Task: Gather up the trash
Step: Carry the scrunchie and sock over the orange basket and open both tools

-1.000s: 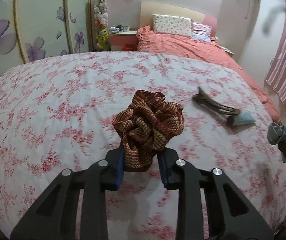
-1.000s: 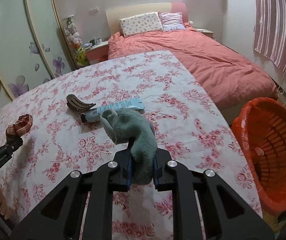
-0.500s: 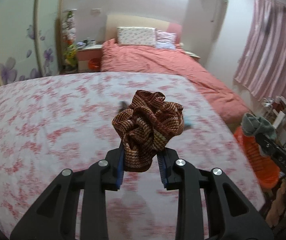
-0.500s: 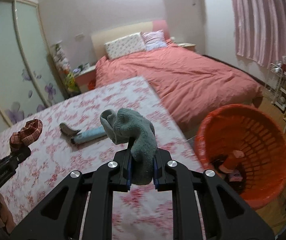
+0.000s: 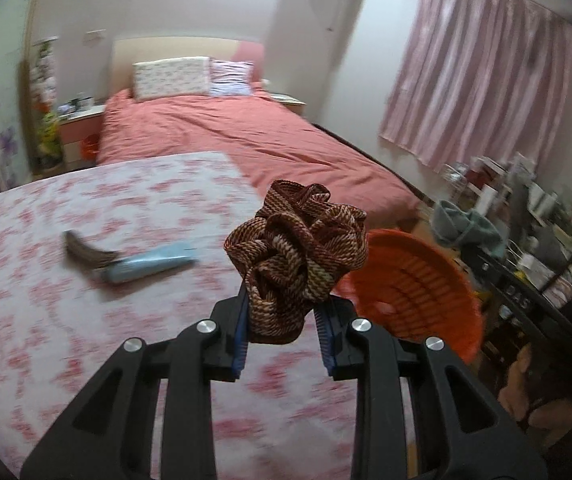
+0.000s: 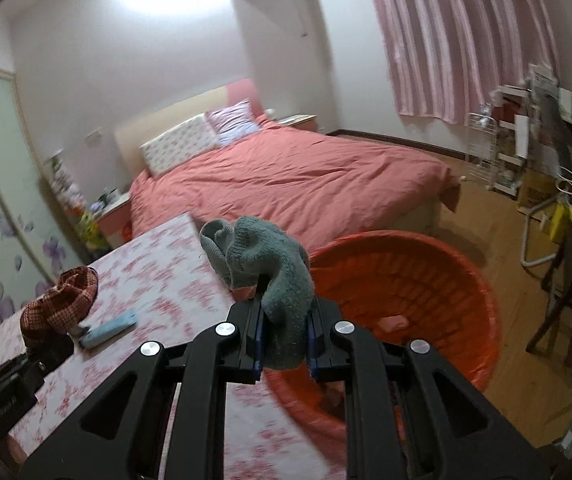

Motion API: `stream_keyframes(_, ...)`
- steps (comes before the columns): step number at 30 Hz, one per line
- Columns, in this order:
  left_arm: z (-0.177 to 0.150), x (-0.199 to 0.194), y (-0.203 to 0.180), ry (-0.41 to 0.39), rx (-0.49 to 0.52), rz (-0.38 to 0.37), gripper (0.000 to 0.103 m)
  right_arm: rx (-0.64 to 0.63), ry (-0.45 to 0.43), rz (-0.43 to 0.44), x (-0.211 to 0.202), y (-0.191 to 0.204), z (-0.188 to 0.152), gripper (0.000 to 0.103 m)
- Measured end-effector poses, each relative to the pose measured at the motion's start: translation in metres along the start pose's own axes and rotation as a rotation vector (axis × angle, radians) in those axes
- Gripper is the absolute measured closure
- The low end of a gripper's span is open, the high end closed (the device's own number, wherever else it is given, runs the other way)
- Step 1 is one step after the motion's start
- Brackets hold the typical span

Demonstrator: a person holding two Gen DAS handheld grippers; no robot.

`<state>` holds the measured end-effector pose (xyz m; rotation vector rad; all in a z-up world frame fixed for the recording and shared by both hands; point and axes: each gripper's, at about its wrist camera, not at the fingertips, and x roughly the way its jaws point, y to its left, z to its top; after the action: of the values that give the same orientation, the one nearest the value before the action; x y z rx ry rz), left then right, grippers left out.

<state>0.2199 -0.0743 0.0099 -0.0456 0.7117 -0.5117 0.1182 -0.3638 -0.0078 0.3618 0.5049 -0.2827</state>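
Note:
My left gripper (image 5: 283, 338) is shut on a bunched brown-and-cream woven cloth (image 5: 298, 248), held above the floral bedspread's right edge. My right gripper (image 6: 284, 346) is shut on a grey-green sock (image 6: 269, 264), held above the near rim of the orange basket (image 6: 438, 280). The basket stands on the floor beside the bed and holds small items. It also shows in the left wrist view (image 5: 418, 292), with the sock (image 5: 466, 228) above its far side. The woven cloth also shows in the right wrist view (image 6: 61, 302).
A light blue tube (image 5: 149, 268) and a dark hair clip (image 5: 85, 250) lie on the floral bedspread (image 5: 45, 280). A pink bed (image 6: 294, 176) lies beyond. A cluttered rack and desk (image 6: 546, 152) stand at right by the pink curtains (image 5: 482, 80).
Both grippers have swung right, from over the bedspread toward the orange basket. The sock is now over the basket's near rim. Both grips are unchanged.

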Motion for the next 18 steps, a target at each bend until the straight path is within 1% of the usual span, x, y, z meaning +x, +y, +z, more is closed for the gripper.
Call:
stream_keyframes(6,0.003,0.041,-0.057,0.051,0.076,-0.102,0.074,0.072,0.000,-0.041,0.014,-0.034,0.007,0.087)
stream_keyframes(9,0.003,0.062,-0.079,0.080,0.106,-0.130,0.074,0.107,0.005,-0.051,0.020,-0.049,0.008,0.087)
stream_keyframes(11,0.003,0.079,-0.093,0.101,0.129,-0.140,0.071,0.124,0.010,-0.052,0.024,-0.057,0.009,0.086)
stream_keyframes(12,0.002,0.088,-0.099,0.114,0.141,-0.141,0.070,0.132,0.014,-0.053,0.027,-0.061,0.009,0.080)
stream_keyframes(13,0.000,0.093,-0.102,0.123,0.147,-0.137,0.067,0.135,0.019,-0.053,0.029,-0.063,0.009,0.076)
stream_keyframes(14,-0.002,0.103,-0.104,0.138,0.150,-0.128,0.063,0.141,0.028,-0.053,0.032,-0.066,0.008,0.069)
stream_keyframes(15,-0.002,0.108,-0.101,0.148,0.148,-0.124,0.060,0.149,0.039,-0.054,0.034,-0.069,0.007,0.065)
stream_keyframes(16,-0.004,0.113,-0.099,0.160,0.140,-0.119,0.056,0.154,0.044,-0.054,0.035,-0.071,0.006,0.063)
stream_keyframes(18,-0.008,0.119,-0.094,0.176,0.130,-0.110,0.053,0.165,0.060,-0.055,0.037,-0.072,0.002,0.058)
